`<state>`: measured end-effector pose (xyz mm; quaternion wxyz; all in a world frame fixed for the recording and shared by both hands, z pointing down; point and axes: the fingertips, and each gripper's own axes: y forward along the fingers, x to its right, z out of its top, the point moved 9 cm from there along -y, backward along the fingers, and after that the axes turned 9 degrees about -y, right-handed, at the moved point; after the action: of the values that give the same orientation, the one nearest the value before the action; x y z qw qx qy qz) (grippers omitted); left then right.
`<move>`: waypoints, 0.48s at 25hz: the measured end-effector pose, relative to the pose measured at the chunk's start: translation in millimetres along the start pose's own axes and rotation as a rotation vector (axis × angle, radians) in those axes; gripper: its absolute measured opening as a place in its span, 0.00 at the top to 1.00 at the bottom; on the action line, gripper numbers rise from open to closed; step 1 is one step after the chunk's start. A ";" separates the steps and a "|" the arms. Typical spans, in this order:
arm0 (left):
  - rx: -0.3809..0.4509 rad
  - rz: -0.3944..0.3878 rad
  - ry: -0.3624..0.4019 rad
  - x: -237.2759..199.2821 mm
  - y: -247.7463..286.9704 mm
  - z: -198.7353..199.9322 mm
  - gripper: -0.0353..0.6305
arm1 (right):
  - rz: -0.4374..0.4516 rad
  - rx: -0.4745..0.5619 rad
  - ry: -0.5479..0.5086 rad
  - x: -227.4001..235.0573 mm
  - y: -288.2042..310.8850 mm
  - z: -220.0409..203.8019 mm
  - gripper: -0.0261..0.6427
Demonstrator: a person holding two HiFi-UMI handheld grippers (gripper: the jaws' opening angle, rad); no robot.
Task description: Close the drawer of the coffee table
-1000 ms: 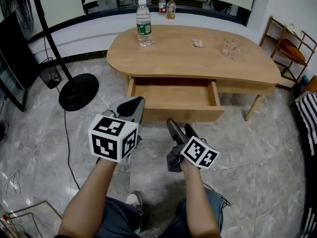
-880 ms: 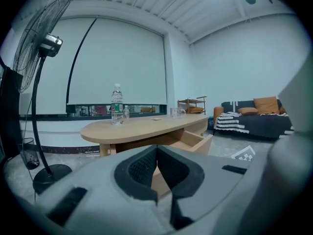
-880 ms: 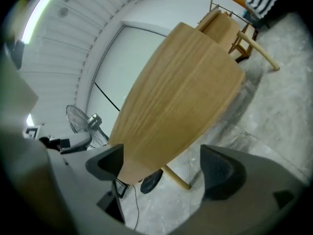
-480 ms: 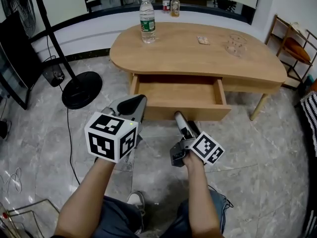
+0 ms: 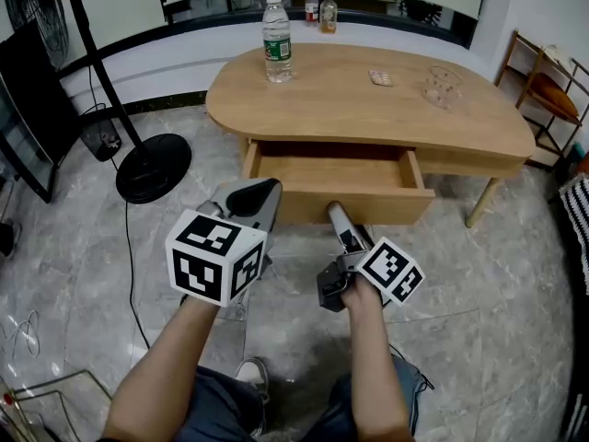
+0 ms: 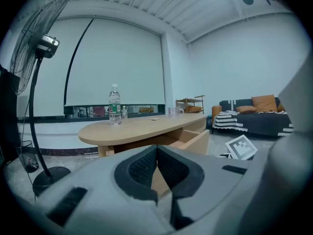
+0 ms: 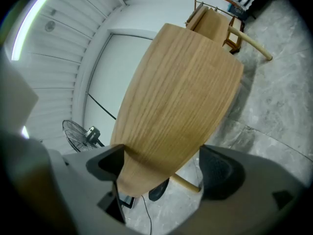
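The wooden coffee table (image 5: 368, 109) stands ahead with its drawer (image 5: 331, 170) pulled out and nothing inside. The drawer front (image 5: 391, 208) faces me. My right gripper (image 5: 339, 217), rolled on its side, reaches just short of that front, low at its middle. In the right gripper view its jaws stand wide apart, open (image 7: 164, 168), with the drawer front (image 7: 171, 97) filling the space beyond them. My left gripper (image 5: 260, 194) hovers left of it, in front of the drawer's left end, shut with nothing held (image 6: 157, 166). The open drawer (image 6: 193, 138) shows to its right.
A water bottle (image 5: 278, 26), a blister pack (image 5: 380, 78) and a glass cup (image 5: 443, 86) sit on the tabletop. A fan's round base (image 5: 155, 167) and cable lie at the left. A wooden rack (image 5: 543, 81) stands at the right, a sofa (image 6: 254, 112) beyond.
The right gripper has moved forward to the drawer front and rolled onto its side. The left gripper has stayed in about the same place.
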<state>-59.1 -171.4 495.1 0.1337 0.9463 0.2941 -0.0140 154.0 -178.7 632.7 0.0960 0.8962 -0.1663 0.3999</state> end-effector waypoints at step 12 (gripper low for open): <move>0.010 -0.007 -0.006 -1.9 9.2 0.4 0.94 | -0.002 0.018 0.013 0.9 6.7 1.2 0.27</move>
<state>-55.6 -179.9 497.1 0.1299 0.9458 0.2970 -0.0188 152.9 -185.5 632.8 0.0891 0.8947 -0.1611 0.4070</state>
